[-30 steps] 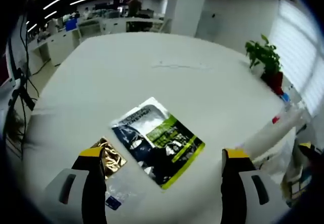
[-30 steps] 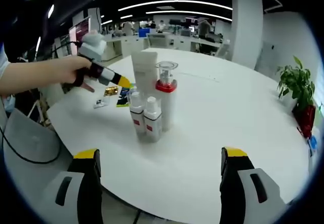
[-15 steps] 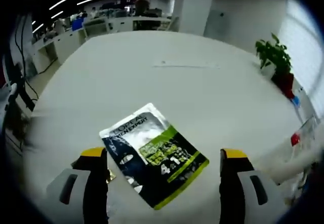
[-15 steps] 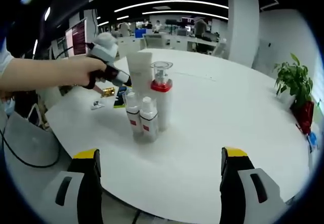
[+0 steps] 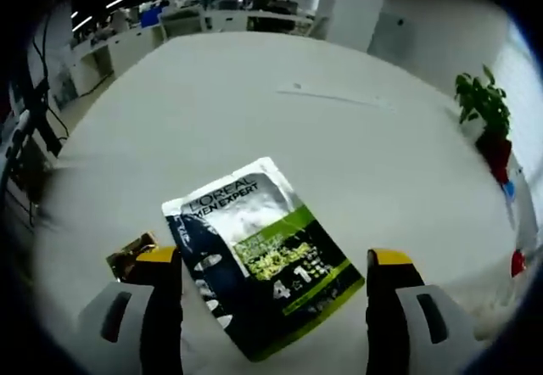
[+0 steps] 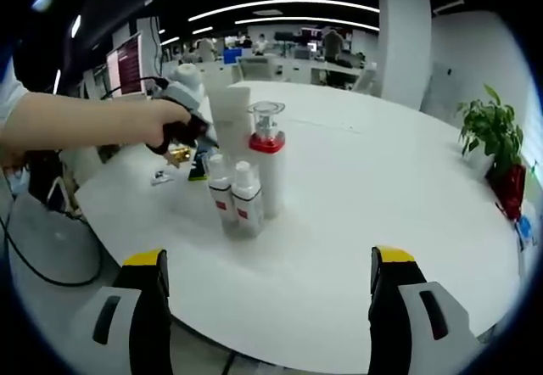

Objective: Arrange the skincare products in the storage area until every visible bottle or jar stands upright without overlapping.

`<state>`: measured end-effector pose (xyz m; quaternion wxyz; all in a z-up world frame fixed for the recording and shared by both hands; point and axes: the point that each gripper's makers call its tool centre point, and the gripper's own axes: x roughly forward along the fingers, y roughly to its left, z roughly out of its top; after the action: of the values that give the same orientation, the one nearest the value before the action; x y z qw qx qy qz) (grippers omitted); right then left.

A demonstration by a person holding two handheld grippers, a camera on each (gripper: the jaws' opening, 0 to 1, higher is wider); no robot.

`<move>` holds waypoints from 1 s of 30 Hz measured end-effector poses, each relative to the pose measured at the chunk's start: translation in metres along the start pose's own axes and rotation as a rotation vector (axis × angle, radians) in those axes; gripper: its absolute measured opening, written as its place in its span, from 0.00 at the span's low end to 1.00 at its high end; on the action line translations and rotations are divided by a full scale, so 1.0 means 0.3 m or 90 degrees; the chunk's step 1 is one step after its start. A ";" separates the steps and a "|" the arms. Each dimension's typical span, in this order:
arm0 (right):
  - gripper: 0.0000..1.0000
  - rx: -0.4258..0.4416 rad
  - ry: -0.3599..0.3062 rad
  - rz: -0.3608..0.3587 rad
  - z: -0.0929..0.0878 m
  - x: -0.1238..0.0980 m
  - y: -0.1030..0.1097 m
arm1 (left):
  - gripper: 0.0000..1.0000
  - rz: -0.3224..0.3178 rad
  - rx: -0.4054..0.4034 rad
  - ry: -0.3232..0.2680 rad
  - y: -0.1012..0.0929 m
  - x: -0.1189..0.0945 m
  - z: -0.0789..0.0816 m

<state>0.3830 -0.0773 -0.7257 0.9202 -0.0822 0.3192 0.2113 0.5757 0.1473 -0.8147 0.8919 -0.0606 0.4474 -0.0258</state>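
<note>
Left claw [image 5: 266, 286] hangs released over the white table [image 5: 322, 137], its two jaws spread wide to either side of a flat L'Oréal sachet [image 5: 259, 252] lying face up between them. That spread looks chosen to straddle the packet, as if a pick-up is being lined up. A small gold foil packet [image 5: 130, 252] lies just beside the sachet at 9 o'clock, touching the left jaw's tip from this angle.

Right claw [image 6: 265, 294] also hangs released, holding nothing, drawn back from the bottles, probably to leave the other hand room. At 11 o'clock from it the cluster stands upright: a tall pump bottle with a red collar [image 6: 268, 171], two small white bottles [image 6: 239, 201] touching in front, and a white tube [image 6: 231, 120] behind. A person's hand [image 6: 165, 125] works the left claw just beyond them.
</note>
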 end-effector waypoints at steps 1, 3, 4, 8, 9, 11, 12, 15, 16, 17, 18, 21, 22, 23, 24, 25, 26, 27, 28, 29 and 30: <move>0.98 0.001 0.000 0.000 0.000 0.000 -0.001 | 0.82 0.002 0.002 0.001 -0.001 0.002 -0.003; 0.98 0.003 0.000 0.000 -0.002 0.000 -0.002 | 0.81 0.004 0.007 0.009 -0.004 0.009 -0.015; 0.98 0.005 -0.001 0.002 -0.001 0.000 -0.001 | 0.81 0.001 0.007 0.017 -0.010 0.015 -0.026; 0.98 0.006 0.000 0.002 -0.003 0.000 -0.002 | 0.78 0.003 0.035 0.021 -0.018 0.020 -0.037; 0.98 0.006 0.000 0.002 -0.003 0.000 -0.002 | 0.79 0.003 0.035 0.022 -0.021 0.022 -0.038; 0.98 0.007 -0.001 0.002 -0.003 0.000 -0.003 | 0.79 0.005 0.034 0.021 -0.019 0.023 -0.034; 0.98 0.008 0.000 0.002 -0.003 0.000 -0.003 | 0.80 0.005 0.034 0.021 -0.020 0.025 -0.032; 0.98 0.008 0.001 0.002 -0.004 0.001 -0.004 | 0.80 0.009 0.042 0.024 -0.018 0.030 -0.030; 0.98 0.008 0.000 0.002 -0.004 0.001 -0.004 | 0.80 0.012 0.046 0.025 -0.015 0.033 -0.029; 0.98 0.009 0.000 0.001 -0.004 0.000 -0.004 | 0.79 0.014 0.049 0.027 -0.012 0.033 -0.030; 0.98 0.009 -0.001 0.000 -0.003 0.000 -0.005 | 0.78 0.018 0.059 0.032 -0.008 0.033 -0.033; 0.98 0.011 0.000 0.001 -0.005 0.000 -0.006 | 0.83 0.033 0.062 0.035 0.011 0.031 -0.041; 0.98 0.010 -0.001 0.000 -0.004 0.000 -0.007 | 0.86 0.038 0.062 0.037 0.019 0.032 -0.045; 0.98 0.010 -0.001 0.000 -0.004 0.000 -0.007 | 0.87 0.039 0.061 0.040 0.025 0.033 -0.051; 0.98 0.010 -0.001 0.001 -0.004 0.000 -0.006 | 0.87 0.040 0.061 0.041 0.029 0.033 -0.053; 0.98 0.010 0.000 0.001 -0.004 0.000 -0.007 | 0.87 0.044 0.060 0.042 0.034 0.032 -0.053; 0.98 0.009 0.000 0.000 -0.004 0.000 -0.008 | 0.88 0.044 0.060 0.042 0.035 0.032 -0.053; 0.98 0.009 -0.001 0.000 -0.004 0.000 -0.008 | 0.88 0.046 0.059 0.045 0.038 0.031 -0.055; 0.98 0.010 -0.001 0.000 -0.004 0.000 -0.009 | 0.88 0.049 0.060 0.051 0.042 0.030 -0.060; 0.98 0.011 -0.001 0.000 -0.004 0.000 -0.010 | 0.89 0.052 0.062 0.055 0.047 0.028 -0.063; 0.98 0.011 -0.001 -0.001 -0.003 0.000 -0.010 | 0.89 0.052 0.061 0.054 0.049 0.028 -0.064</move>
<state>0.3838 -0.0804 -0.7264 0.9213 -0.0739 0.3200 0.2082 0.5652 0.1594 -0.8346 0.8743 0.0020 0.4852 -0.0132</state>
